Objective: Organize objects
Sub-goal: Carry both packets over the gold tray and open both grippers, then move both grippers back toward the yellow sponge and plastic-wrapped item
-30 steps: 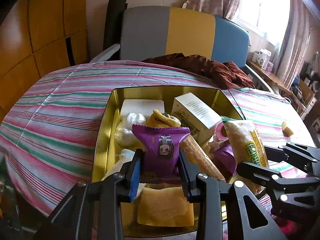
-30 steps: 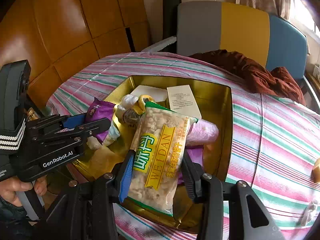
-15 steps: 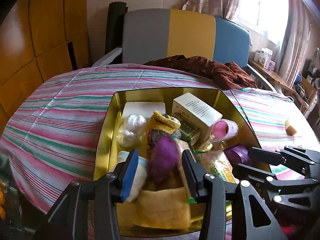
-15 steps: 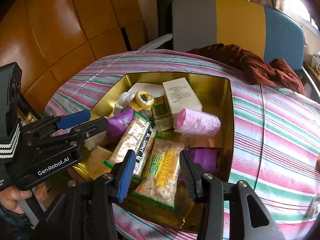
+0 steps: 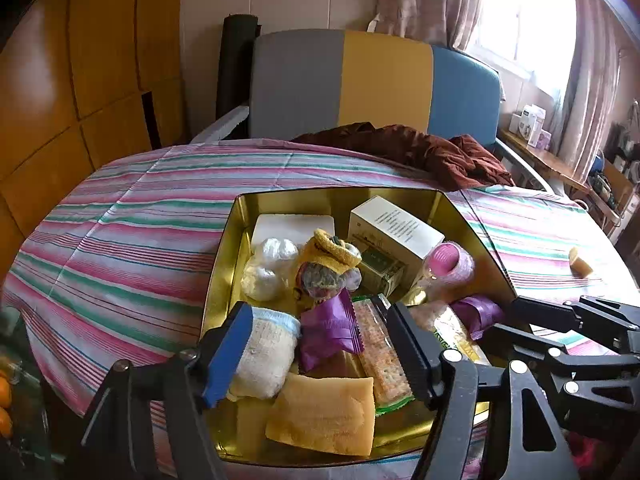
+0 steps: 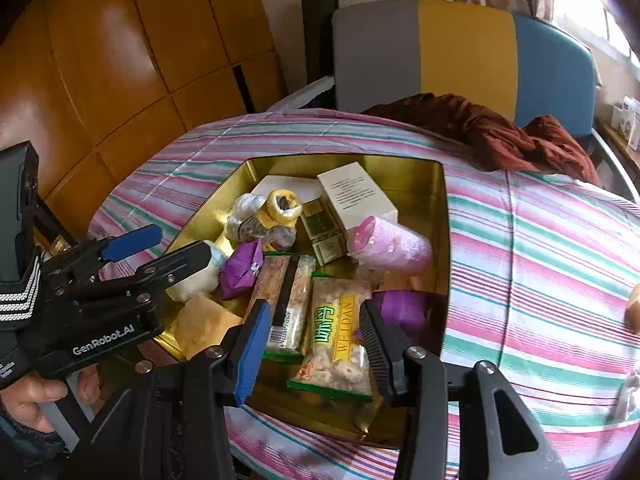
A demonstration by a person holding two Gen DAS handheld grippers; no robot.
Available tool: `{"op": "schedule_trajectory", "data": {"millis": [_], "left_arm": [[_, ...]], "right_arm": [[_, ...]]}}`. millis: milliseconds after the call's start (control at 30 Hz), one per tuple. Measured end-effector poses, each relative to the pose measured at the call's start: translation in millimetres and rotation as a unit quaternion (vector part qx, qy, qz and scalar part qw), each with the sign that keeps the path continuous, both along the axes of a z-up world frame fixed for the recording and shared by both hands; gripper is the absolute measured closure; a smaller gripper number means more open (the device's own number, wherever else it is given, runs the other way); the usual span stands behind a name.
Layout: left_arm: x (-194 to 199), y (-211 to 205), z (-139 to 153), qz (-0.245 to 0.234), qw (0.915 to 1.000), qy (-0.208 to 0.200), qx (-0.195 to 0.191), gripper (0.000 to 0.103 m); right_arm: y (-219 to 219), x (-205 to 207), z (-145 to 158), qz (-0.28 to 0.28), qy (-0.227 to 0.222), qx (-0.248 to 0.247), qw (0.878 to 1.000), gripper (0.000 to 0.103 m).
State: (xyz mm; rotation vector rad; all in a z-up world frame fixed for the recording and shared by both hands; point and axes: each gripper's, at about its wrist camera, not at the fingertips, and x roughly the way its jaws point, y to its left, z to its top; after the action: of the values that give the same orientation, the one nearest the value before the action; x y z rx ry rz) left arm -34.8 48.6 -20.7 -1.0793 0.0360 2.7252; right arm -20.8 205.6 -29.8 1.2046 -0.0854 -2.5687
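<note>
Left gripper is opening over the gold tin, nothing pinched; a purple packet lies loose below it. Right gripper hangs open above the Weidan bag at the tin's 5 o'clock corner.

box print too small to read; tin near rim hidden behind left gripper; small tan item cut by right edge
</note>
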Motion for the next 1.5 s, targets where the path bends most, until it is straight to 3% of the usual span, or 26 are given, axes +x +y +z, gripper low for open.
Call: {"op": "schedule_trajectory", "data": {"millis": [233, 567, 933, 1267, 1500], "left_arm": [[12, 3, 6, -0.007, 0.9998, 0.021, -0.004, 0.024], [15, 12, 3, -0.021, 0.9996, 0.015, -0.009, 0.023], [17, 30, 7, -0.050, 0.9983, 0.018, -0.023, 0.022], [21, 47, 15, -0.075, 0.9960, 0.032, -0.038, 0.018], [24, 58, 18, -0.093, 0.9940, 0.038, -0.044, 0.018]], "right_arm": [[4, 6, 8, -0.020, 0.015, 0.021, 0.999, 0.053], [21, 8, 5, -0.051, 0.007, 0.018, 0.999, 0.053], [83, 10, 3, -0.128, -0.020, 0.012, 0.991, 0.053], [177, 23, 6, -0.239, -0.060, 0.035, 0.969, 0.053], [253, 44, 3, -0.332, -0.097, 0.019, 0.938, 0.050]]}}
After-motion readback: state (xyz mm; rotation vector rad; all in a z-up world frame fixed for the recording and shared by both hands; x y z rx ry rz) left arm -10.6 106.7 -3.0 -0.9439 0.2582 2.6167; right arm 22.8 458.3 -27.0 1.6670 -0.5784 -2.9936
